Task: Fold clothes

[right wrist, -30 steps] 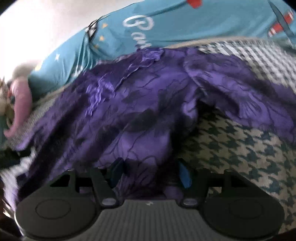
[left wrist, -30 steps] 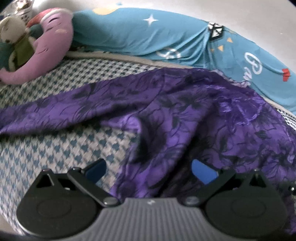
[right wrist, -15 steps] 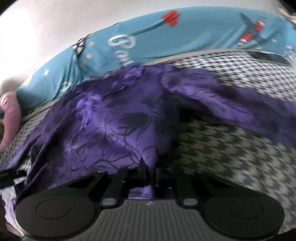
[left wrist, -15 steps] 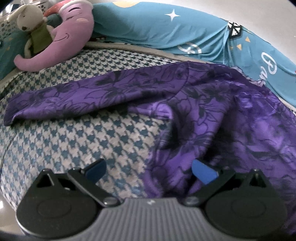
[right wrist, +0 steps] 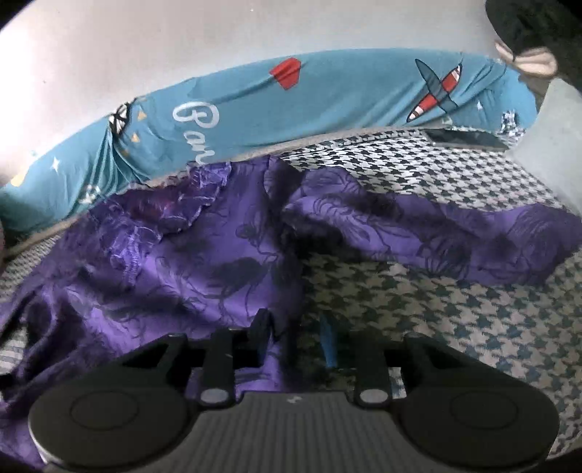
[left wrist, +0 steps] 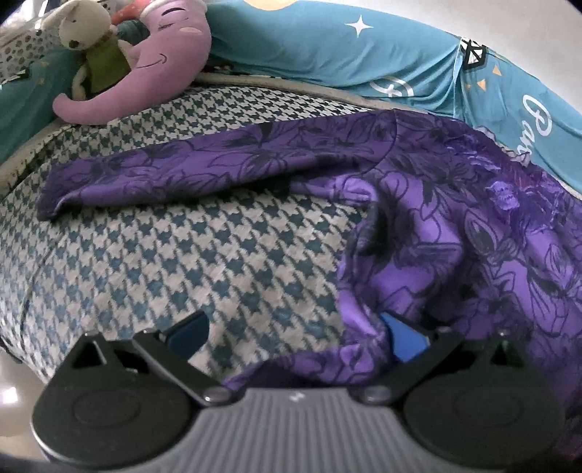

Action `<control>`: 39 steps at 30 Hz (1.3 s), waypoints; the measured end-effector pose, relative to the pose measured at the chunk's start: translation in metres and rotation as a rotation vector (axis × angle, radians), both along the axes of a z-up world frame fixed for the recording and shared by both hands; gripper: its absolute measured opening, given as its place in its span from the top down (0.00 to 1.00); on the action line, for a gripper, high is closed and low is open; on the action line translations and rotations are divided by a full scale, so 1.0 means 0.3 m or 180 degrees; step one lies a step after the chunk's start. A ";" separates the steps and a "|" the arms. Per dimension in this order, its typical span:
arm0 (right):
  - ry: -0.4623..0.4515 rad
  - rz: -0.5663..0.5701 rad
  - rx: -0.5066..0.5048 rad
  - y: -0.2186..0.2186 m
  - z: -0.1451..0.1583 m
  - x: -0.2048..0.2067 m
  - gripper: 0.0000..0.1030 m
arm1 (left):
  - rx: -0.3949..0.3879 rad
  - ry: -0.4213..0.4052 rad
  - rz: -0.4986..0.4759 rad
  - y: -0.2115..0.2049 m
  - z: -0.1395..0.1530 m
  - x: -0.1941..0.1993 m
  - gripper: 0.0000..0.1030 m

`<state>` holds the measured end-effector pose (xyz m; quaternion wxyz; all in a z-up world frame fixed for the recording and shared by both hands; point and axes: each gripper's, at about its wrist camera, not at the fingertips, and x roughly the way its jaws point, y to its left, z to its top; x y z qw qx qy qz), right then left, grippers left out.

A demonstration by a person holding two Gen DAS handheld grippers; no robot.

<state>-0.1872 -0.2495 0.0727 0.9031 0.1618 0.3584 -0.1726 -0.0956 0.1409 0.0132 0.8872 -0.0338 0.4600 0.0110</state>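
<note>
1. Left view, far left: plush rabbit (left wrist: 87,32) leans on a pink plush (left wrist: 145,69) at the back edge of the houndstooth cover (left wrist: 182,254).
2. Purple garment (left wrist: 454,225) lies spread on the cover. One sleeve (left wrist: 182,171) runs leftward across the cover, its end resting flat.
3. Left gripper (left wrist: 296,331): jaws wide apart. The left pad sits over bare cover, and the right pad (left wrist: 403,338) is partly under a garment fold. Hem bunches between the fingers near the gripper body, but nothing is clamped.
4. Teal bolster (left wrist: 363,54) with star print lies along the back, behind the garment.
5. Right view: garment body (right wrist: 163,262) fills the left half. The other sleeve (right wrist: 436,233) extends right over the cover (right wrist: 473,309).
6. Right gripper (right wrist: 296,334): fingers partly closed with a gap left. A garment edge sits between them, against the left finger; I cannot tell whether it is gripped.
7. Dark flat item (right wrist: 465,138) lies on the cover at back right, well apart from the garment.
</note>
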 end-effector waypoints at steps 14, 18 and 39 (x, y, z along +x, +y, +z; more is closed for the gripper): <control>0.0114 -0.0080 0.0490 -0.053 -0.048 -0.208 0.58 | -0.0043 -0.0065 -0.0265 -0.058 0.002 -0.084 0.00; 0.0120 0.0007 0.0566 -0.039 -0.060 -0.253 0.55 | -0.0084 -0.0082 -0.0288 -0.064 0.008 -0.090 0.00; 0.0257 -0.0673 0.0081 0.023 -0.056 -0.382 0.93 | -0.0128 -0.0091 -0.0158 -0.012 0.019 -0.096 0.00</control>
